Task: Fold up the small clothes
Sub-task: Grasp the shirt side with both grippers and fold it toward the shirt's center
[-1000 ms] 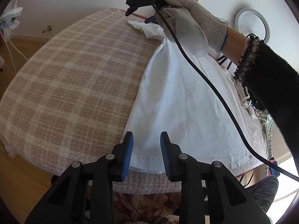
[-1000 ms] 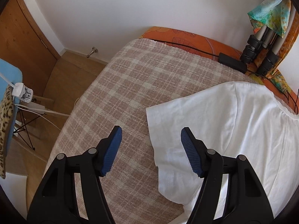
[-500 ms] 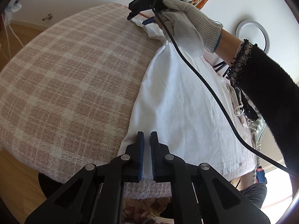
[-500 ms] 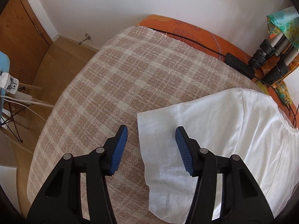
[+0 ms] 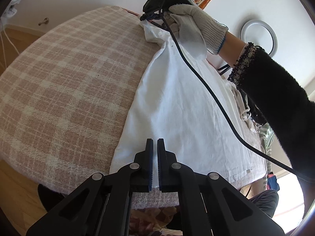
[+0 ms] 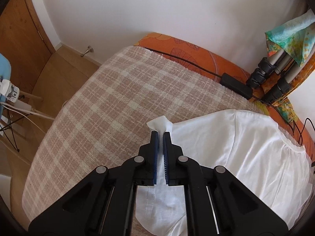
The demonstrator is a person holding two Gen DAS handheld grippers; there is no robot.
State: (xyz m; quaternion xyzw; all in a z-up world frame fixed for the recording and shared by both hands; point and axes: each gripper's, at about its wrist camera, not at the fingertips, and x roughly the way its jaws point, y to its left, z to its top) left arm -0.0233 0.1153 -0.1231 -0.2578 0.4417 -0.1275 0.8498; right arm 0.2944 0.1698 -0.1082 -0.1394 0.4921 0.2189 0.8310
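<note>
garment: white T-shirt, thin, lightly creased
pose: spread flat on the plaid blanket
sleeve: lifted, toward 12 o'clock

White walls, a wooden floor and a wooden door surround the plaid-covered bed.

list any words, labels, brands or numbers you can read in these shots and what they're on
None can be read.
White t-shirt: plain, no print visible.
Black power adapter: no readable marking.
White plug at the left edge: any marking is too small and blurred to read.
</note>
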